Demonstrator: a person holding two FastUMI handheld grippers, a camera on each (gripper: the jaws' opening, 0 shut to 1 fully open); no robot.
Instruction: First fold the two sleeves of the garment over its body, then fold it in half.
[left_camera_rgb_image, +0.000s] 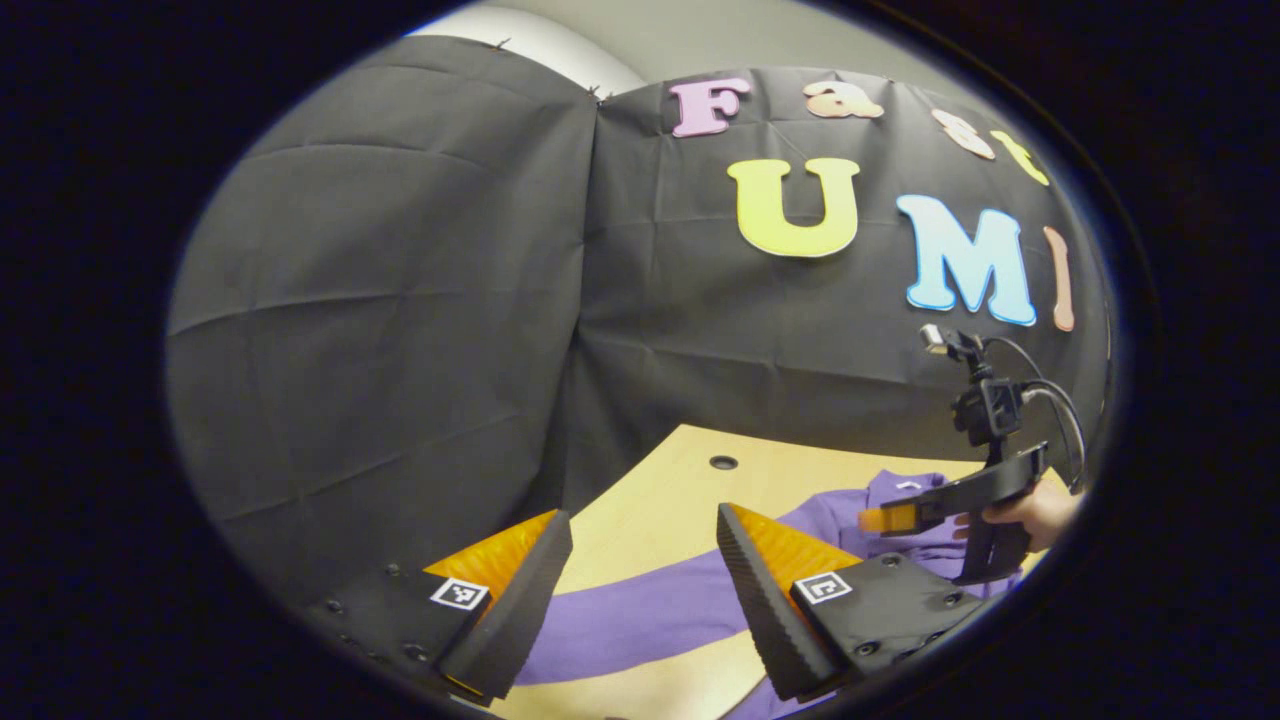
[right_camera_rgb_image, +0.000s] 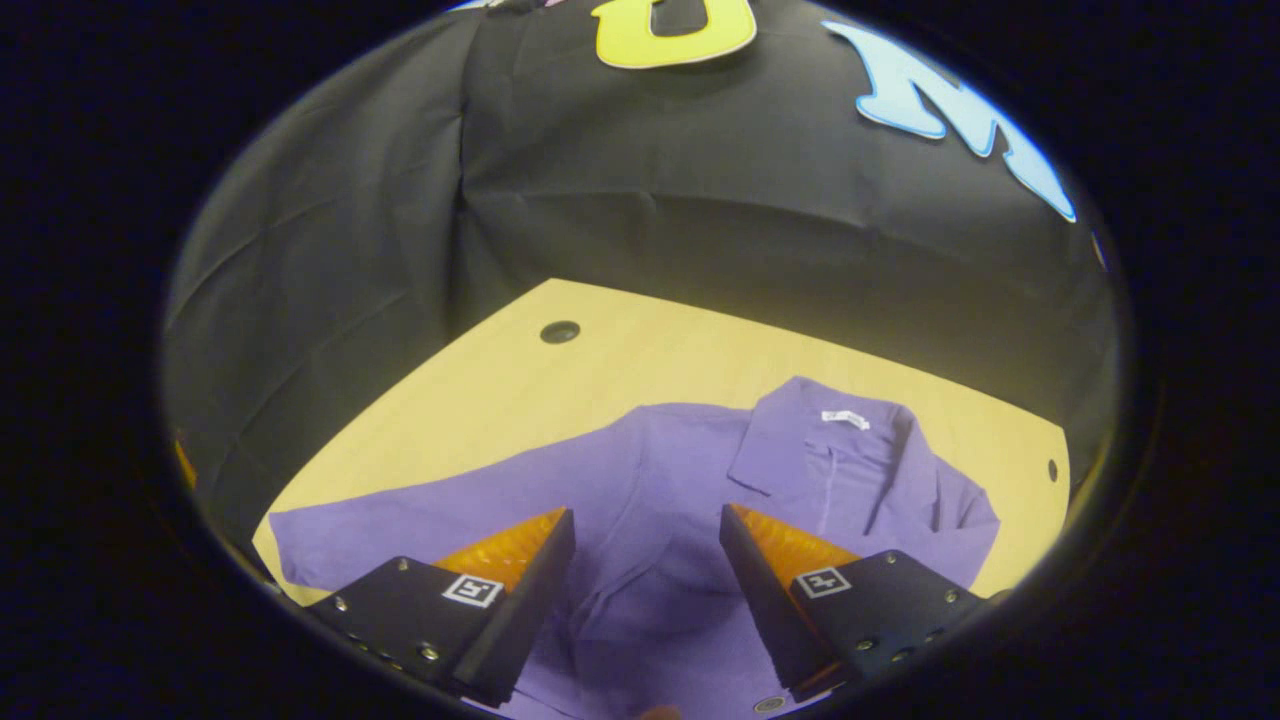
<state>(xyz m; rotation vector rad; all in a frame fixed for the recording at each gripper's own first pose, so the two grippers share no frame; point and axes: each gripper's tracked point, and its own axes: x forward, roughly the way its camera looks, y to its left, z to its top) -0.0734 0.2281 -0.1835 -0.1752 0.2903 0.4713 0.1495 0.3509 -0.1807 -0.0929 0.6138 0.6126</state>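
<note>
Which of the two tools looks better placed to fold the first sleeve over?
Probably the left. The left tool hangs open right above the outstretched purple sleeve on the table. The right tool is open over the shirt body, with that sleeve off to its side.

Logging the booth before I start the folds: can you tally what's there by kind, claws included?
Purple garment: 1
Wooden table: 1
Holes in the tabletop: 2
Claws: 2, the left claw and the right claw, both open
Total: 6
</note>
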